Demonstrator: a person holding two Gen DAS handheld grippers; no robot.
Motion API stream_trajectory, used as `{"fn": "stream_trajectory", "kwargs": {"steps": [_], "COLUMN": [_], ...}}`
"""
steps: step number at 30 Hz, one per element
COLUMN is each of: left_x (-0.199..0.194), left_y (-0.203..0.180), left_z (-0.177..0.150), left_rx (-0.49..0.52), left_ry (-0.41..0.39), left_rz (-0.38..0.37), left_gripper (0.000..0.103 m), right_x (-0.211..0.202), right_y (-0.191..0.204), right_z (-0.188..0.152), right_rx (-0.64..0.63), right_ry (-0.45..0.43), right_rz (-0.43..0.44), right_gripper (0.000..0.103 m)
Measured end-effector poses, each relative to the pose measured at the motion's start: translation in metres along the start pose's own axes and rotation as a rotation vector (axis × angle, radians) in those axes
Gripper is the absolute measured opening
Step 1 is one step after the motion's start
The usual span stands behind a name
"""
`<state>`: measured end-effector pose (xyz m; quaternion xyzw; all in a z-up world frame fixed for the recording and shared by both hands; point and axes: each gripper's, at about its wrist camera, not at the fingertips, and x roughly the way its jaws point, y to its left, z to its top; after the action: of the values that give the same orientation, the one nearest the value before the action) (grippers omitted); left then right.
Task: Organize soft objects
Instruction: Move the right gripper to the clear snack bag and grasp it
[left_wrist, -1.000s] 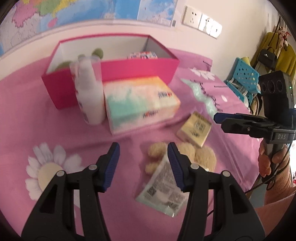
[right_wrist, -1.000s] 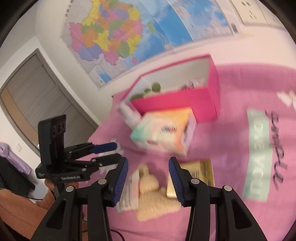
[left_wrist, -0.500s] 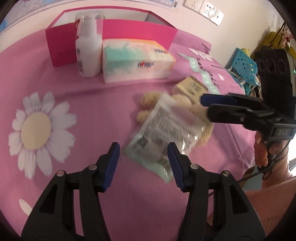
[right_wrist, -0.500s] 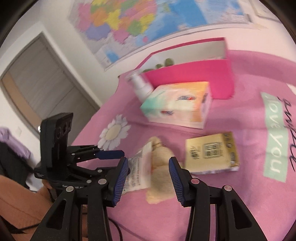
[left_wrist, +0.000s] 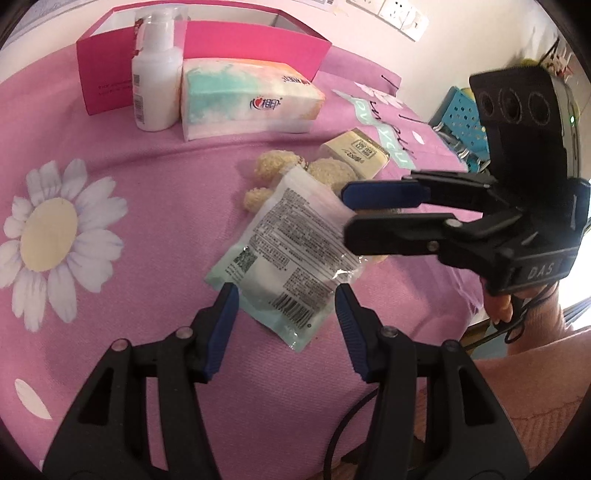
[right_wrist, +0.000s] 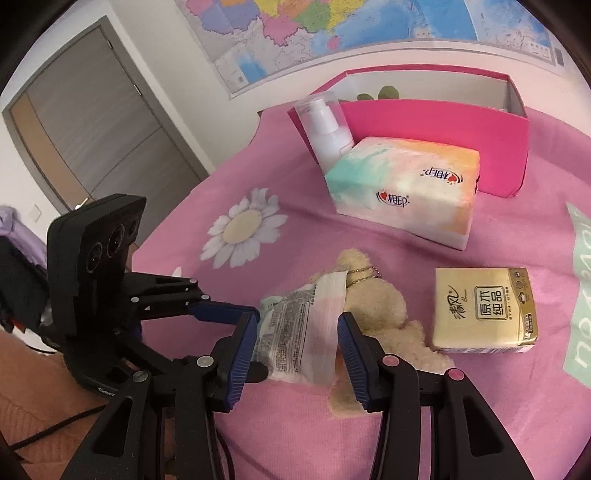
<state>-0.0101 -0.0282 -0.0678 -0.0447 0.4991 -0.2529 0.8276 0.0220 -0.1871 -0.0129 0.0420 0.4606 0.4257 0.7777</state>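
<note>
Left tongs (left_wrist: 286, 295) and right tongs (right_wrist: 297, 325) both gape partly open around the wipes packet (left_wrist: 291, 254), gripping nothing.

Clear printed packet (right_wrist: 299, 332) atop plush bear (right_wrist: 376, 314), between parted right gripper (right_wrist: 295, 343) jaws

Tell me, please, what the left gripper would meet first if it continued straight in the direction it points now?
Most likely the plastic packet: its near end lies between the open jaws of the left gripper, just ahead. Depth is unclear, so the pink cloth could come first.
</note>
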Motion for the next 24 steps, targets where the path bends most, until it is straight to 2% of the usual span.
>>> {"fn": "stream_trajectory", "kwargs": {"steps": [3, 9, 13, 14, 17, 24], "left_x": [-0.002, -0.005, -0.006, -0.006, -0.007, -0.005], "left_y": [0.007, 0.008, 0.010, 0.010, 0.011, 0.016], "left_z": [0.000, -0.003, -0.003, -0.002, -0.002, 0.005], "left_rx": [-0.028, -0.024, -0.027, -0.027, -0.036, -0.057], "left_ry": [-0.005, -0.012, -0.018, -0.018, -0.020, -0.015], "left_rz": [-0.033, -0.043, -0.049, -0.046, -0.042, -0.079], "left_gripper": [0.056, 0.056, 0.056, 0.056, 0.056, 0.056], "right_x": [-0.002, 0.006, 0.010, 0.012, 0.014, -0.006], "right_y": [-0.005, -0.009, -0.006, -0.004, -0.005, -0.027], "right_z": [-0.001, -0.002, 0.001, 0.001, 0.000, 0.001], "right_rx": [0.037, 0.084, 0.067, 0.060, 0.062, 0.165], "right_ry": [-0.014, -0.005, 0.004, 0.010, 0.011, -0.089], "right_rz": [0.086, 0.164, 0.111, 0.111, 0.111, 0.172], "right_gripper": [0.045, 0.040, 0.026, 0.021, 0.014, 0.012]}}
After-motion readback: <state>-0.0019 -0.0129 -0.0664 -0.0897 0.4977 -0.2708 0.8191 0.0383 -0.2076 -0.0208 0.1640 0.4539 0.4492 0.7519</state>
